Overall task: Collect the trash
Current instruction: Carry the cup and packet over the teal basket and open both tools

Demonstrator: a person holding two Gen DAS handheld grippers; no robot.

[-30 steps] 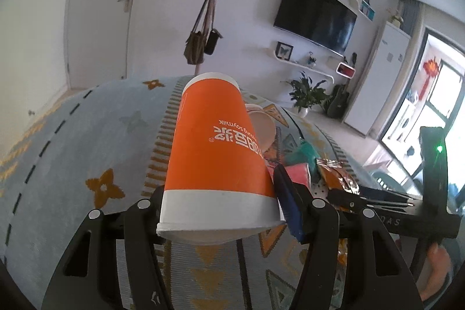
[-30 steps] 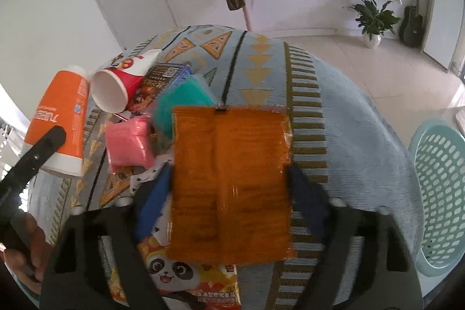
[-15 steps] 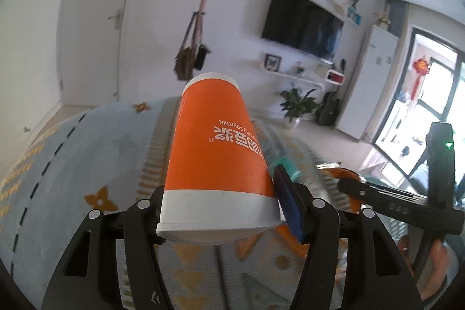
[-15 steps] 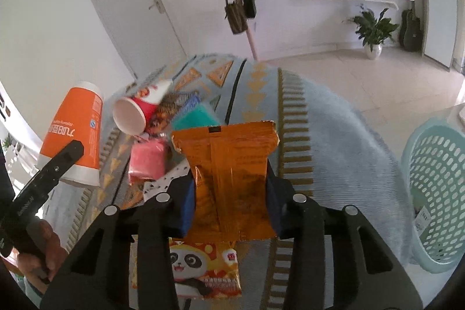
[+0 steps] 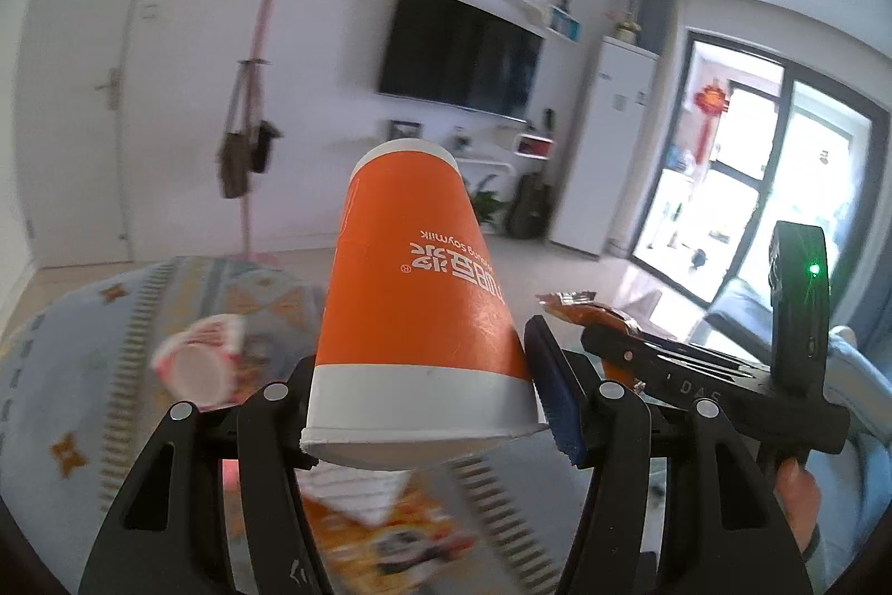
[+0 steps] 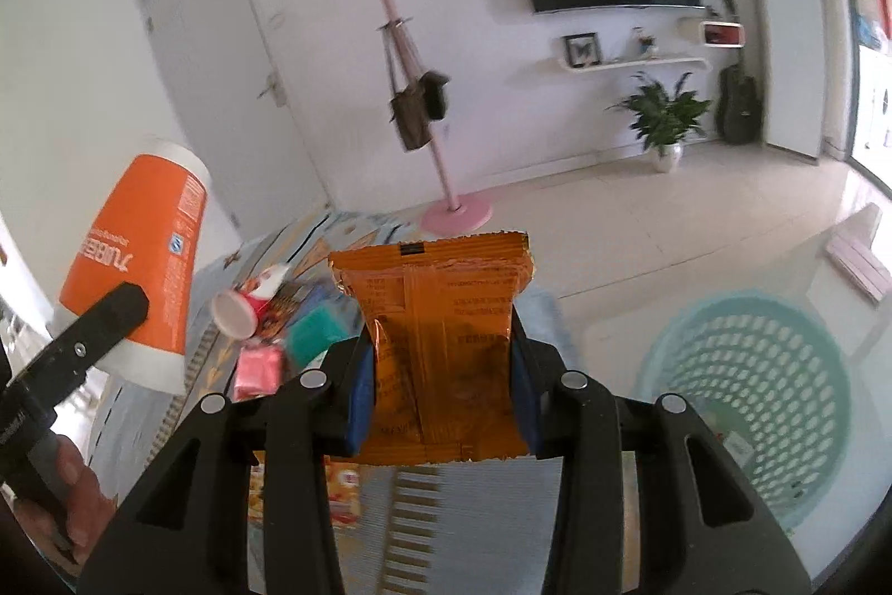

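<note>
Left wrist view: your left tool [image 5: 423, 405] is clamped on the cup [image 5: 415, 316], gripped near its white rim, mouth toward the camera and base pointing away and upward; the cup is lifted clear of the patterned tabletop [image 5: 100, 333]. Right wrist view: your right tool [image 6: 440, 372] is clamped on the wrapper [image 6: 437, 344], both pads pressing its side edges, long axis running straight out along the fingers, crimped end farthest from you.

The deciding relation: the basket [image 6: 747, 388] stands on the floor low at the right of the right wrist view, beyond the tabletop's edge. It lies to the right of the wrapper and below it, so your right hand is judged the nearer; the left tool with the cup appears at the far left of that view, on the side away from the basket.

Still lying on the tabletop: a small red cup [image 6: 245, 305] on its side, a teal pack [image 6: 315, 333], a pink pack [image 6: 257, 372] and a printed bag [image 5: 390, 533], blurred beneath the cup.
</note>
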